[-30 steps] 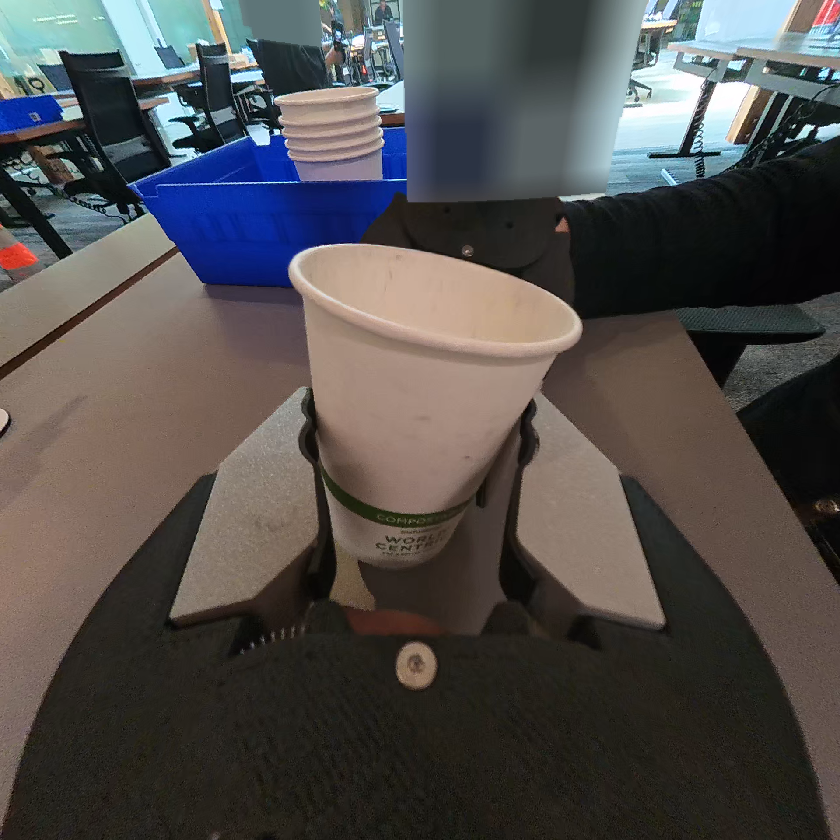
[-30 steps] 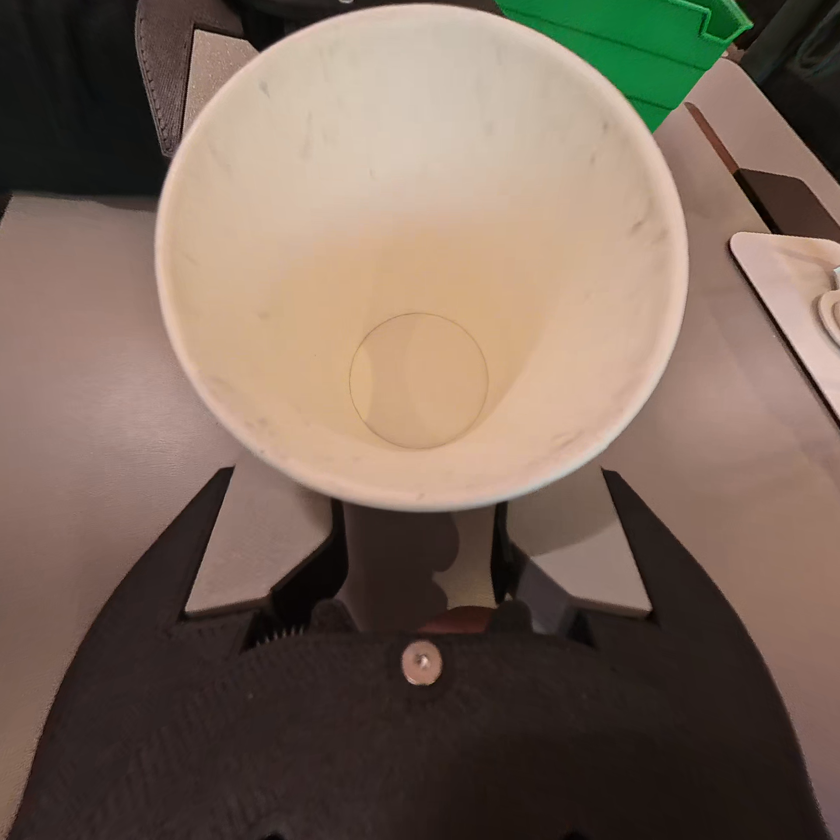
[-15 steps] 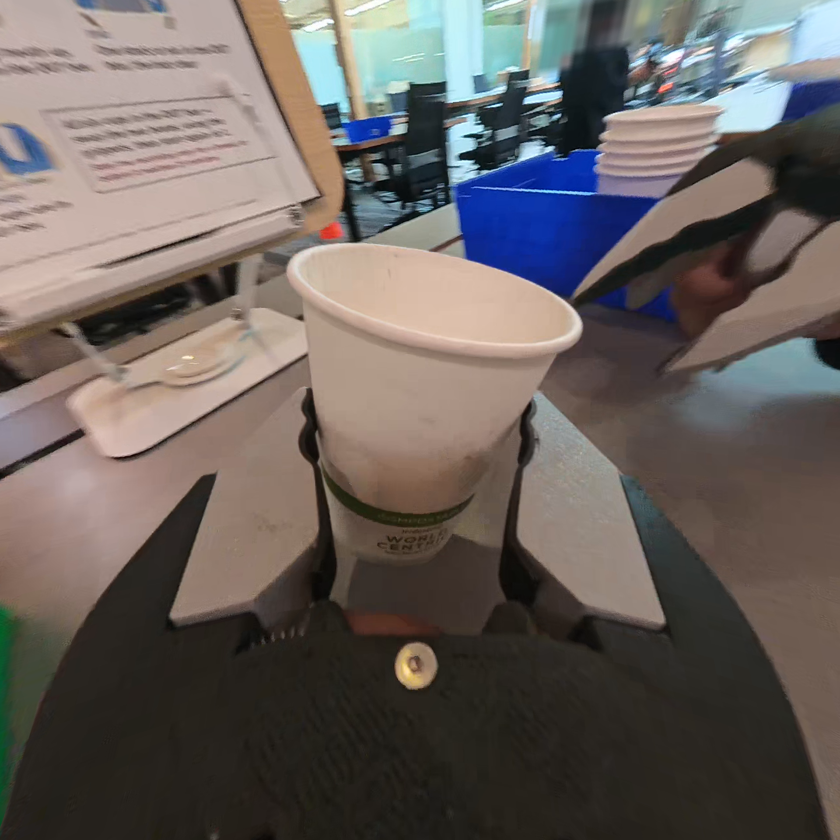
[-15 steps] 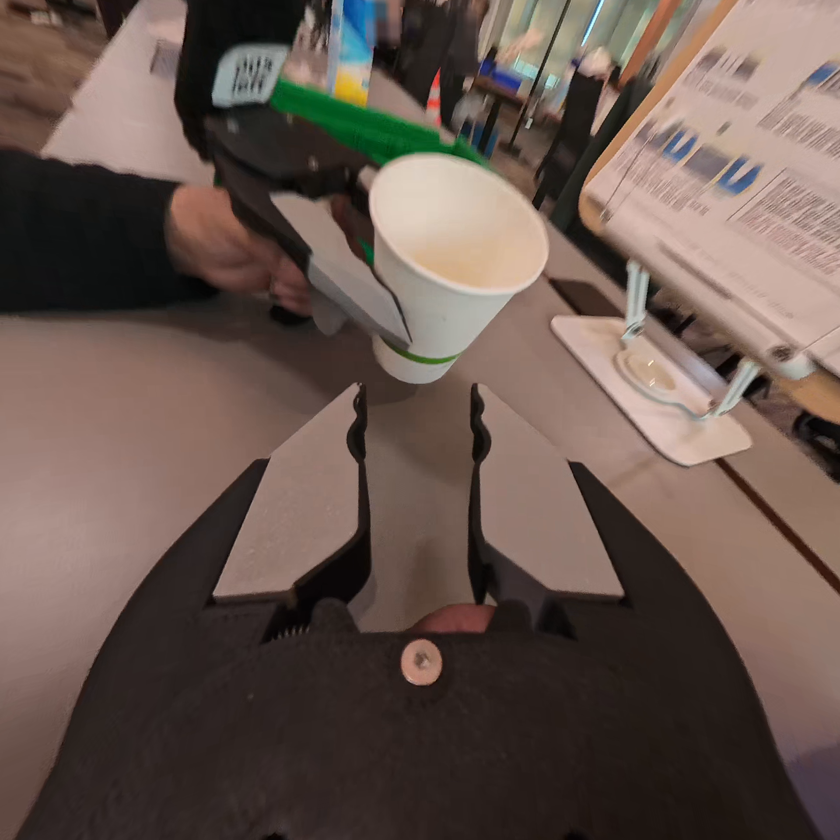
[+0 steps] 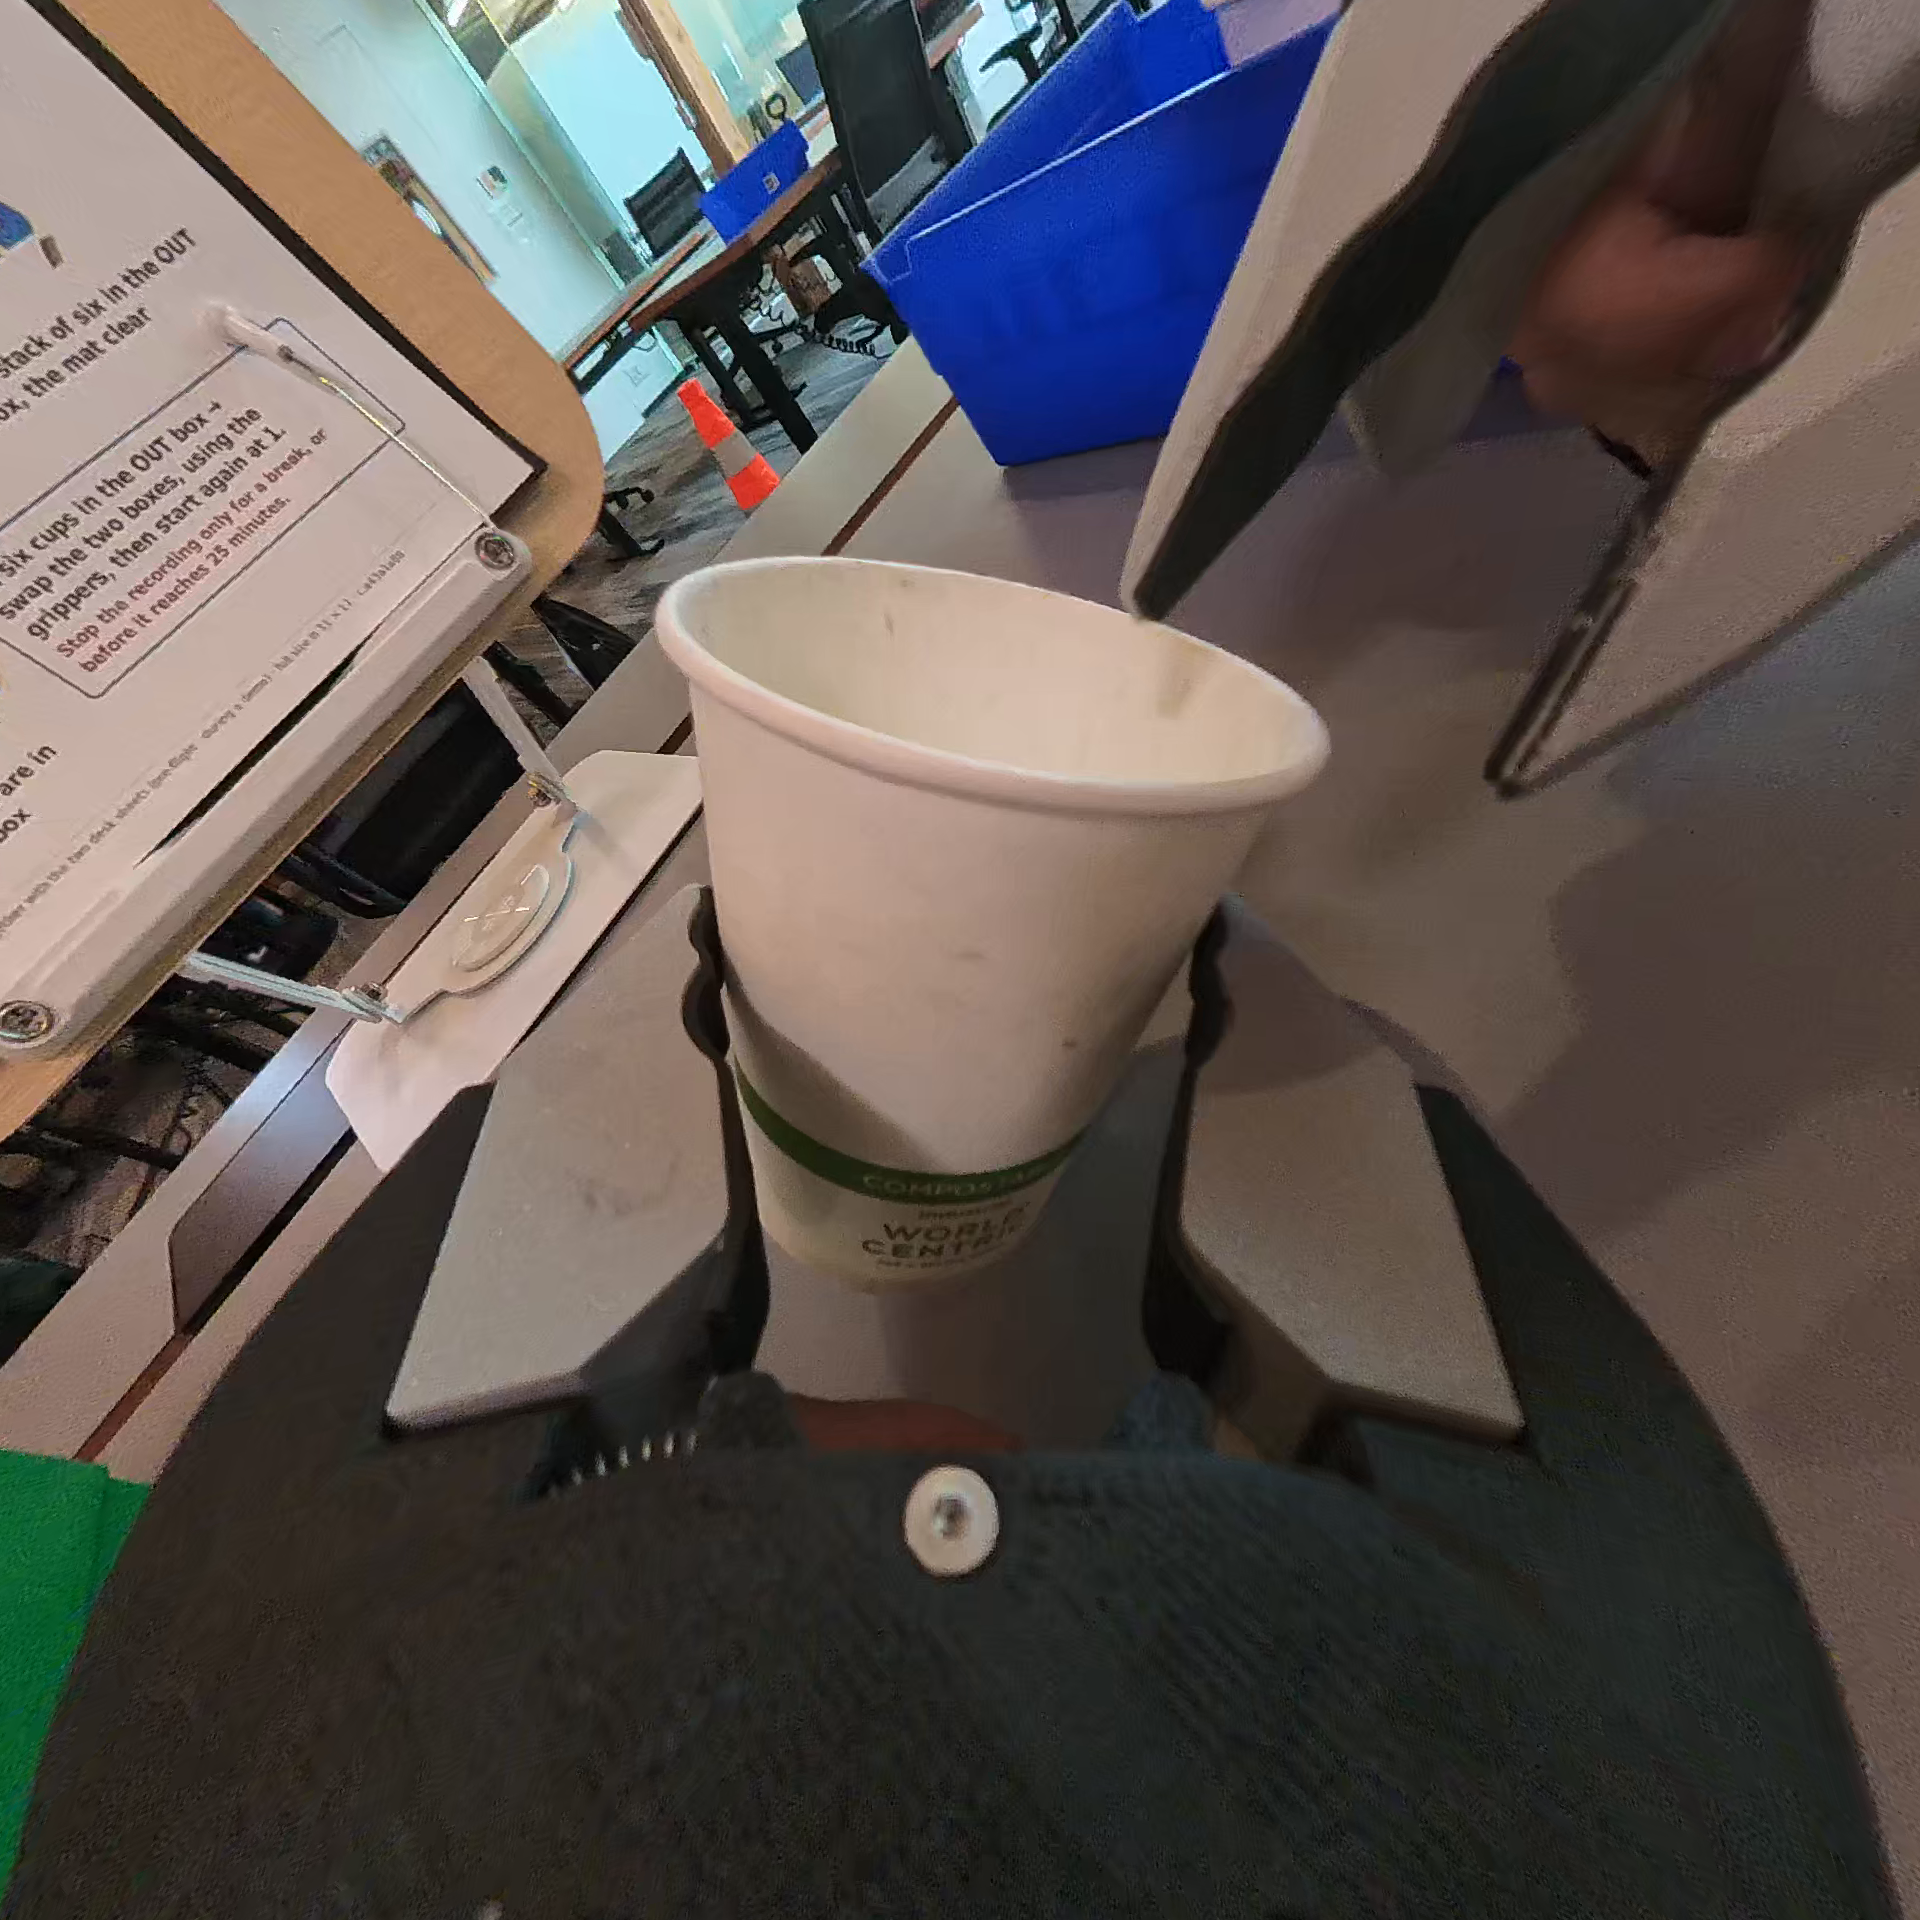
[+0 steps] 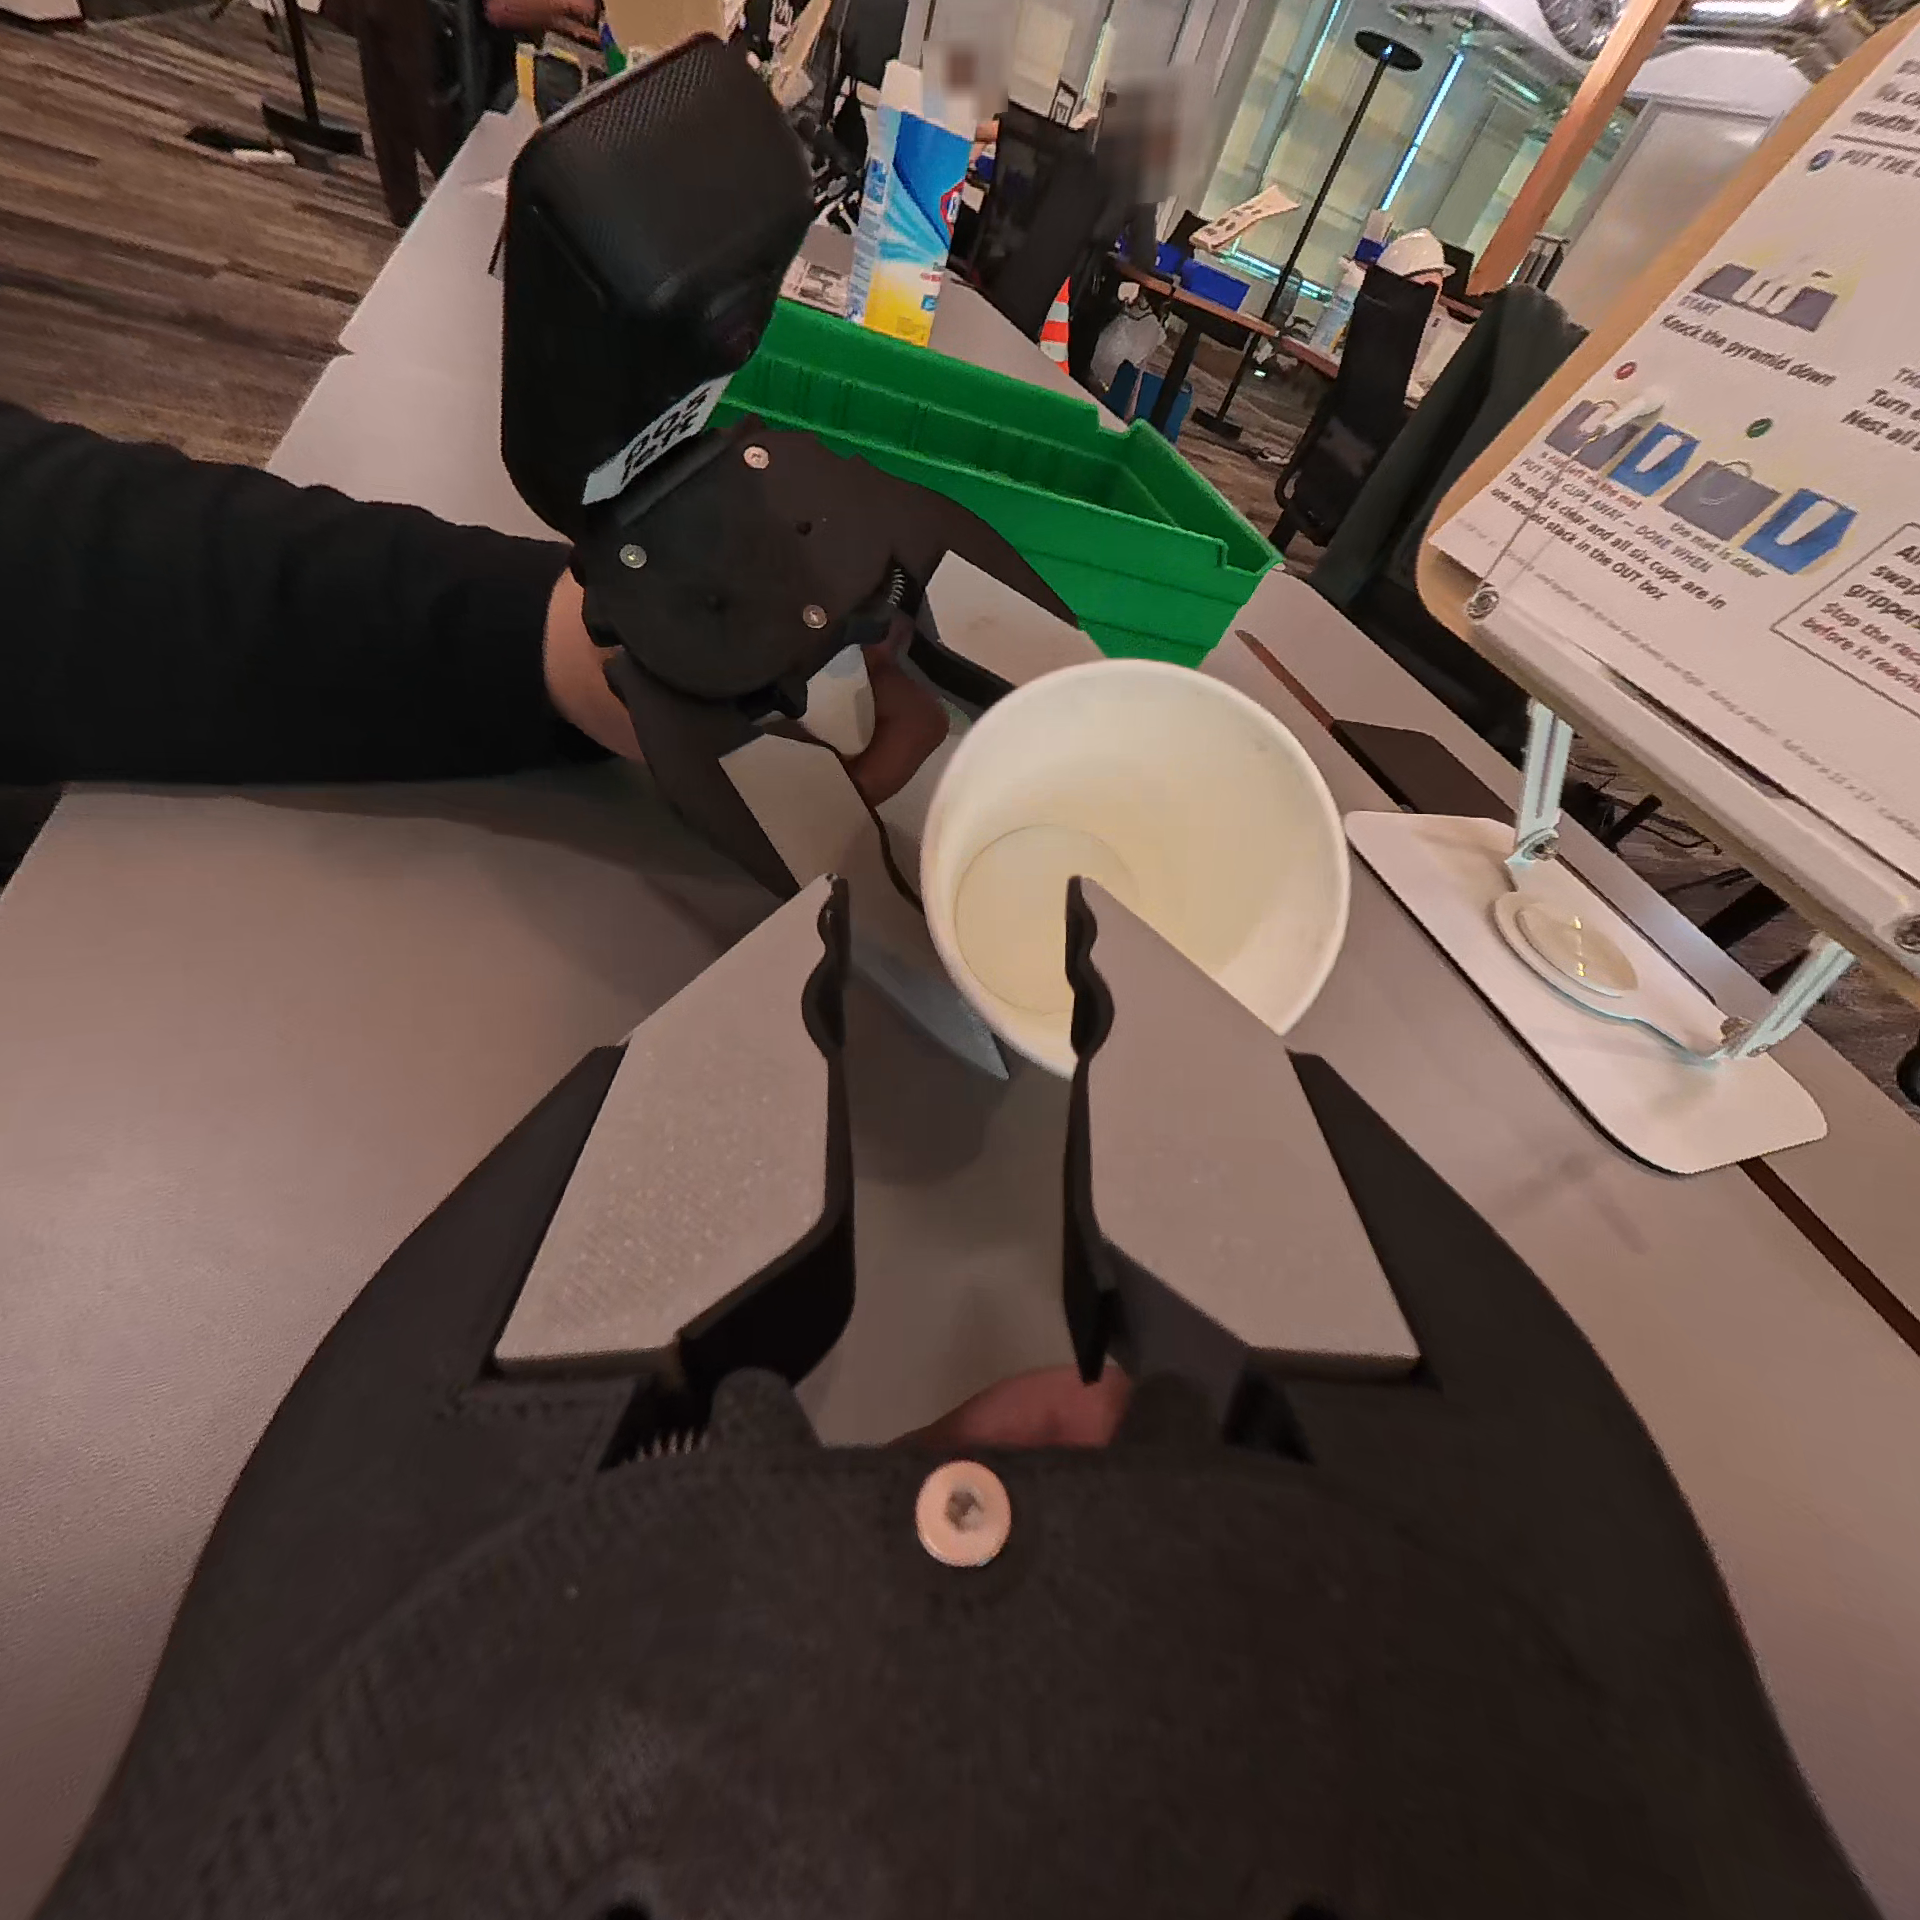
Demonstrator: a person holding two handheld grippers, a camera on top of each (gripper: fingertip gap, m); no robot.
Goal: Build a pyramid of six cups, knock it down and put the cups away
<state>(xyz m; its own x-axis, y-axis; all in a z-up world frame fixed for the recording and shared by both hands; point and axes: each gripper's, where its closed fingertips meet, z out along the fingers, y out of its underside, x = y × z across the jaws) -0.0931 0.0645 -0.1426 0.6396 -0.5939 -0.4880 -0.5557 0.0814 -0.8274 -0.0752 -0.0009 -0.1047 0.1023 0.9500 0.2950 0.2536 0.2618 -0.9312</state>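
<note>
1. Green bin [image 6: 997,488]: stands on the grey bench [image 6: 260,1039] at the far left, behind the left gripper.
2. Left gripper [image 5: 956,987]: jaws clenched on the lower body of a white paper cup [image 5: 966,883] with a green band. The cup is upright, mouth open upward, its base clear of the bench.
3. Same cup from the right wrist view [image 6: 1132,852]: empty inside, held just ahead of the right gripper's fingertips.
4. Right gripper [image 6: 951,956]: jaws released, nothing between them. In the left wrist view it hangs above and to the right of the cup rim, one fingertip near the rim; contact cannot be told.
5. Instruction board [image 6: 1704,416]: on a white stand at the bench's far edge.
6. Blue bin [image 5: 1081,270]: on the bench behind the right gripper.
</note>
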